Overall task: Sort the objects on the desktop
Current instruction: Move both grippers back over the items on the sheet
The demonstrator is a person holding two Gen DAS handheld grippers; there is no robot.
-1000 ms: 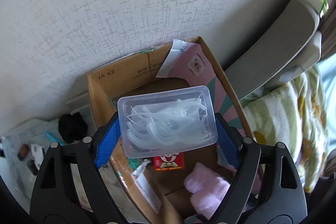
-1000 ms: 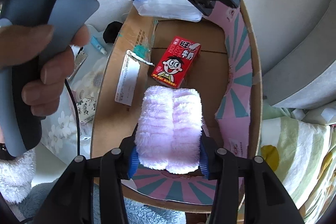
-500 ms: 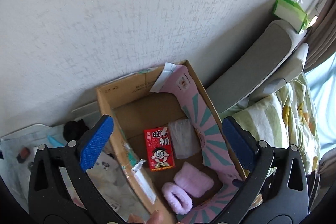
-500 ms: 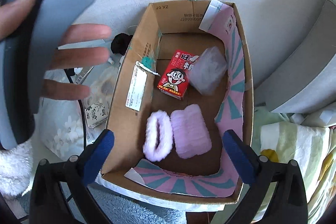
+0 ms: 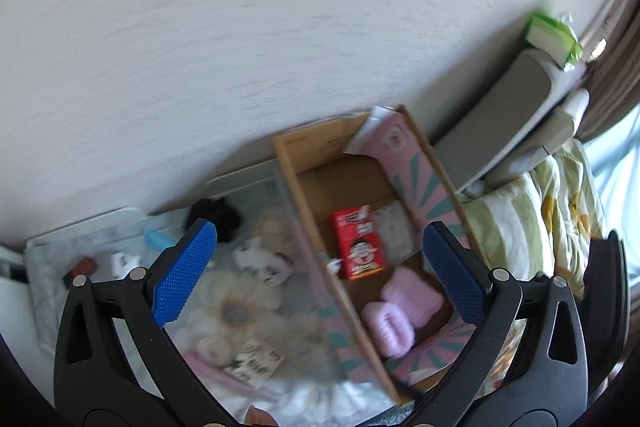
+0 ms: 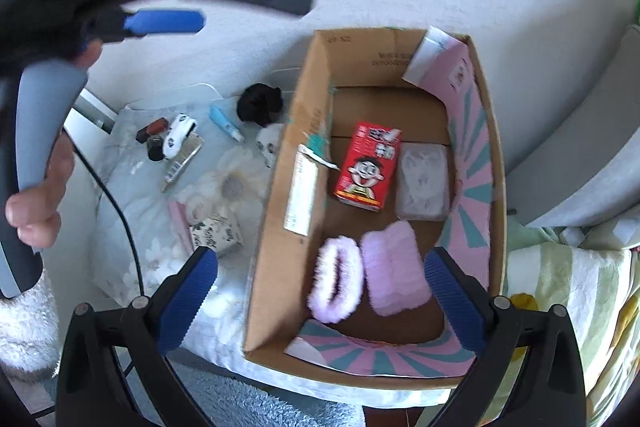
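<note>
The cardboard box [image 6: 288, 227] now holds what both grippers carried a second ago: the clear plastic case [image 6: 422, 185] lies against its right wall beside the red carton [image 6: 366, 167], and the pink fluffy cuff [image 6: 396, 269] sits near its front edge next to the pink ring [image 6: 336, 281], so that round of sorting looks finished. More small items wait on the floral cloth [image 6: 132, 195] left of the box, among them a black scrunchie [image 6: 260, 103] and a blue tube [image 6: 226, 123]. The left gripper [image 5: 320, 267] and right gripper [image 6: 320, 295] have both lifted clear, fingers spread wide and empty, the left swinging toward the cloth.

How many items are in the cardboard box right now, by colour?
In the cardboard box:
Red: 1, the milk carton
Clear: 1, the plastic case
Pink: 2, the fluffy ring and the fluffy pad
Total: 4
</note>
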